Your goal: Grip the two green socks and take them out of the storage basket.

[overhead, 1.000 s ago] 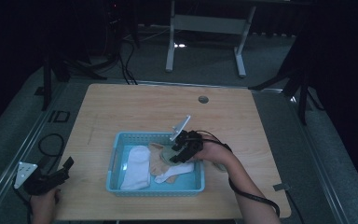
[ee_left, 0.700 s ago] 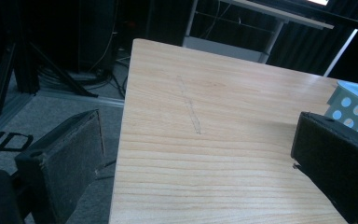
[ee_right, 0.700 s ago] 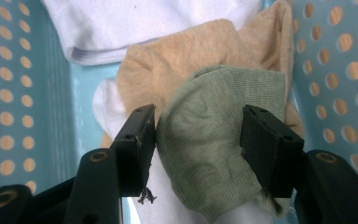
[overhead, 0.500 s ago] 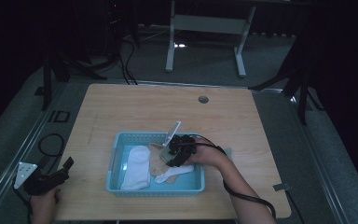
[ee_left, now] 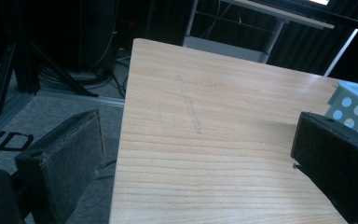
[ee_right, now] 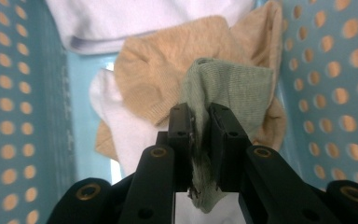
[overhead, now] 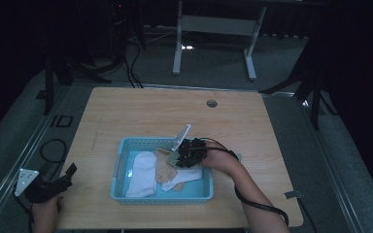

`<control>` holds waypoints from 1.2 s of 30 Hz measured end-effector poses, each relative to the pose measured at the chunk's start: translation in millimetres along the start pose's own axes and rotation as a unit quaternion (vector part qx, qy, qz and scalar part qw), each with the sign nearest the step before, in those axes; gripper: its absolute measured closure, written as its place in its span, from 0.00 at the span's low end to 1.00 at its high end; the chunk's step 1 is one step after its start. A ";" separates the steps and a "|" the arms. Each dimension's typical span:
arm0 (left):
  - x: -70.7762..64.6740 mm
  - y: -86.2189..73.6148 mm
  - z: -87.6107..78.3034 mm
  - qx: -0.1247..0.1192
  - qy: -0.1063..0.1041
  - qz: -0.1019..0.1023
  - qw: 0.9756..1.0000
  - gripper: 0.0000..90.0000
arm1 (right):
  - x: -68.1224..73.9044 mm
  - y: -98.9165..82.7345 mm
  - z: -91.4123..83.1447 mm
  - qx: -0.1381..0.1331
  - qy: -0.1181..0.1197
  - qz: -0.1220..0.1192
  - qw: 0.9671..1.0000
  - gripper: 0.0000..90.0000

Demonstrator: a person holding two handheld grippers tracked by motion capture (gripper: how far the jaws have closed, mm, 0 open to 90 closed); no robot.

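A blue perforated basket (overhead: 161, 199) sits on the wooden table (overhead: 175, 116). It holds a white sock (overhead: 143, 172), a tan sock (overhead: 165, 167) and a green sock (ee_right: 237, 88). My right gripper (ee_right: 199, 114) reaches into the basket from the right; its jaws have just been closing and now pinch a fold of the green sock, which lies over the tan sock (ee_right: 154, 79). In the high view the right gripper (overhead: 182, 155) is at the basket's back right. My left gripper (overhead: 63, 177) rests at the table's front left corner, its jaws (ee_left: 198, 140) wide apart over bare wood.
A second white sock (ee_right: 116, 121) lies under the tan one. The basket's corner (ee_left: 354, 107) shows at the right of the left gripper view. A round cable hole (overhead: 211, 103) is near the table's far edge. A grey desk frame (overhead: 213, 24) stands behind on the dark floor.
The right hand has shifted a little to the left and down into the basket. The left hand and its gripper have stayed put.
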State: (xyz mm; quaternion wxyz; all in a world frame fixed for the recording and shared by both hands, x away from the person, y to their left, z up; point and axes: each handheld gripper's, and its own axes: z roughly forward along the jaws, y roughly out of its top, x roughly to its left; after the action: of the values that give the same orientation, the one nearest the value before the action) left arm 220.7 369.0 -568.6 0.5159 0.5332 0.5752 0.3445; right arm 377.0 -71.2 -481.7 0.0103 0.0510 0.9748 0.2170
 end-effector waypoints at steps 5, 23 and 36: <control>0.0 0.0 0.0 0.000 0.000 0.000 1.000 0.03 | 0.0 0.7 -19.1 -0.018 -0.004 0.000 1.000 0.89; -0.2 0.1 0.3 0.001 0.003 0.000 1.000 0.03 | 7.6 4.6 -76.1 -0.064 -0.021 -0.011 0.998 0.89; -0.1 0.1 0.3 0.002 0.002 0.000 1.000 0.03 | 4.4 -4.4 -112.0 -0.089 -0.055 -0.002 0.995 0.89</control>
State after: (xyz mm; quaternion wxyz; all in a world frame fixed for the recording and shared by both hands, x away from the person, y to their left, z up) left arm 221.0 368.8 -568.5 0.5137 0.5331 0.5772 0.3446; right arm 367.6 -121.9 -382.1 0.0685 0.0599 0.9497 0.2998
